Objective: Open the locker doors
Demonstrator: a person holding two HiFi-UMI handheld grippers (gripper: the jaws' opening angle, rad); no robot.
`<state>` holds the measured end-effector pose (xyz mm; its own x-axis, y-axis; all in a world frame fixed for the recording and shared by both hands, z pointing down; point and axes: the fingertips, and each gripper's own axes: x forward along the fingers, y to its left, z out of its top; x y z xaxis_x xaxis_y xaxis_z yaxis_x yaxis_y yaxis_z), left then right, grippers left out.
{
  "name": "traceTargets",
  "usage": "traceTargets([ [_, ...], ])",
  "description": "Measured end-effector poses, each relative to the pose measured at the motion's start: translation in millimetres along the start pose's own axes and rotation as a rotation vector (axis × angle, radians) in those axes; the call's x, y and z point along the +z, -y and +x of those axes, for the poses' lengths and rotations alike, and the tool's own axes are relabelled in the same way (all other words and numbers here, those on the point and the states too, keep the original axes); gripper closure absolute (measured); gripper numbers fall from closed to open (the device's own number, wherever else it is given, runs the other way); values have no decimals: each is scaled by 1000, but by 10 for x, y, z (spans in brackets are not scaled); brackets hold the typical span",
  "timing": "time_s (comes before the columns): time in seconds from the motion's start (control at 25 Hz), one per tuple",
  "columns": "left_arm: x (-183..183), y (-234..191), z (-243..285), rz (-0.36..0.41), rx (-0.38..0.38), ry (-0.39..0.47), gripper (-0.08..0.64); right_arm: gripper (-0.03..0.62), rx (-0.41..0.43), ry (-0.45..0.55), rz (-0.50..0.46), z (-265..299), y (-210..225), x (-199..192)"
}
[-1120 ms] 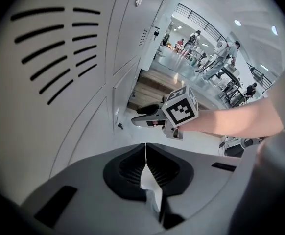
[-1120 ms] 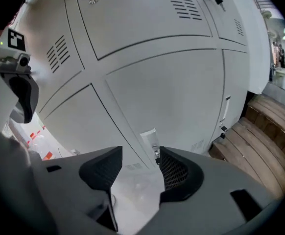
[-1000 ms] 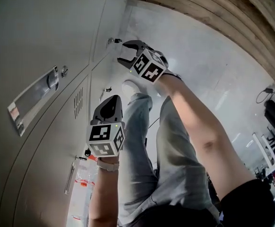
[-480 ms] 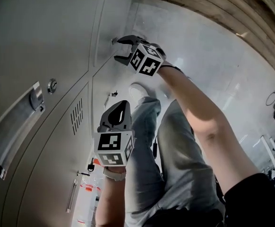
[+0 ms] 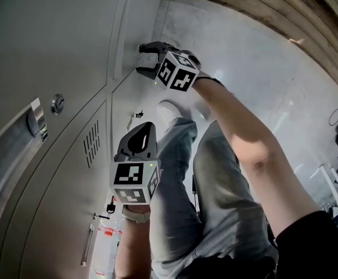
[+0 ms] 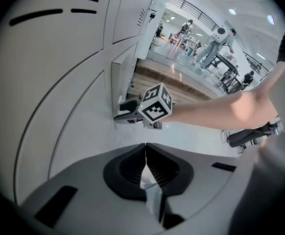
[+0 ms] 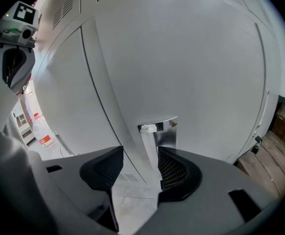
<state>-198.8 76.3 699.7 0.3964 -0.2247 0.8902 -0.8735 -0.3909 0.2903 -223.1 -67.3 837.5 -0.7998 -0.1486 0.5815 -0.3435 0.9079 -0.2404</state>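
Right gripper (image 7: 140,164): jaws set apart, with the chrome latch handle (image 7: 157,130) framed between the tips; contact cannot be confirmed. The handle is set in a grey locker door (image 7: 191,58), which is seen shut. Left gripper (image 6: 146,166): jaws closed together on nothing, held clear of the lockers. Step judged in hand: the reach to the handle. Next, the jaws are to be closed on the latch and the door drawn outward along its hinge arc.
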Motion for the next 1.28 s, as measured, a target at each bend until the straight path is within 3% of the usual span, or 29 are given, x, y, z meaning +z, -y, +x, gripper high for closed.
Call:
traceTargets([
  [0.16, 56, 83, -39, -11, -2, 3, 540, 433, -70, -9, 36, -183, 99, -132],
  [0.36, 15, 151, -27, -2, -10, -14, 540, 425, -135, -24, 75, -429, 157, -311],
  [0.68, 154, 263, -50, 25, -24, -30, 540, 394, -260, -38, 262, -887, 313, -672],
  [1.28, 165, 429, 36, 63, -44, -28, 540, 437, -320, -42, 374, -1395, 512, -950],
])
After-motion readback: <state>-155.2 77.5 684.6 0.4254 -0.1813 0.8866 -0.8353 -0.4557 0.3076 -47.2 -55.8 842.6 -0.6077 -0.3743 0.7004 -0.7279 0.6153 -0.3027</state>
